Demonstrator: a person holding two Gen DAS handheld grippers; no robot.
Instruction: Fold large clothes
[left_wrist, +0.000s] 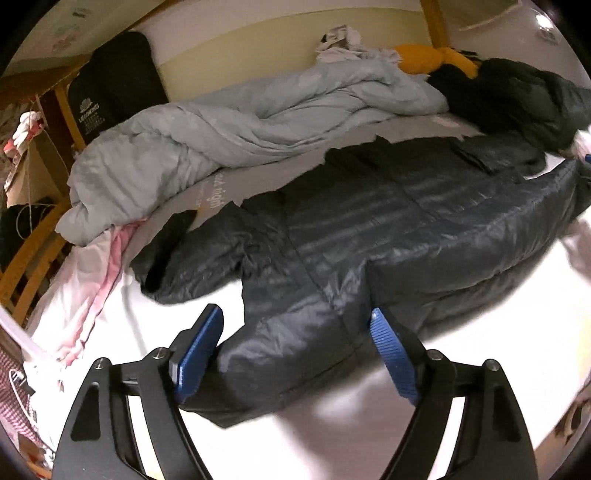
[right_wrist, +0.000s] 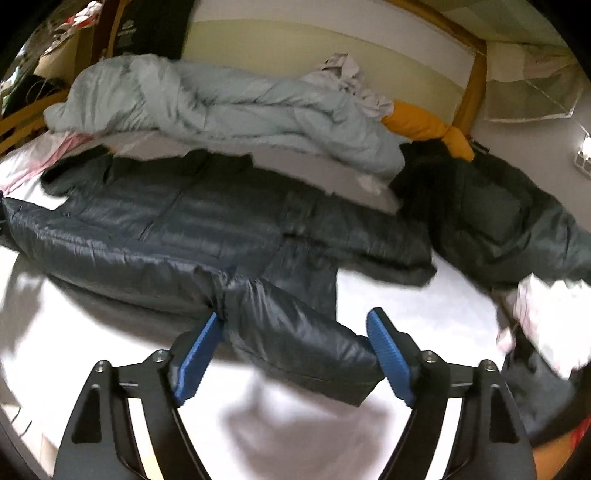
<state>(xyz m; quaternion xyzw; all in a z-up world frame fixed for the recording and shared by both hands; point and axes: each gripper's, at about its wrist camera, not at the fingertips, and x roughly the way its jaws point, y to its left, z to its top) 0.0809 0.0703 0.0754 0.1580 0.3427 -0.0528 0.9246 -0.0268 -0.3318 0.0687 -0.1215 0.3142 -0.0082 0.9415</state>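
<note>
A large dark navy puffer jacket lies spread flat on the white bed sheet. In the left wrist view one sleeve runs toward me between the blue pads. My left gripper is open, its jaws on either side of that sleeve, above it. In the right wrist view the jacket lies across the bed and its other sleeve lies between the pads of my right gripper, which is open. Neither gripper holds anything.
A crumpled pale blue duvet lies behind the jacket. An orange cushion and a dark green coat lie at the far right. Pink-and-white cloth hangs at the left edge. A wooden bed frame borders the left side.
</note>
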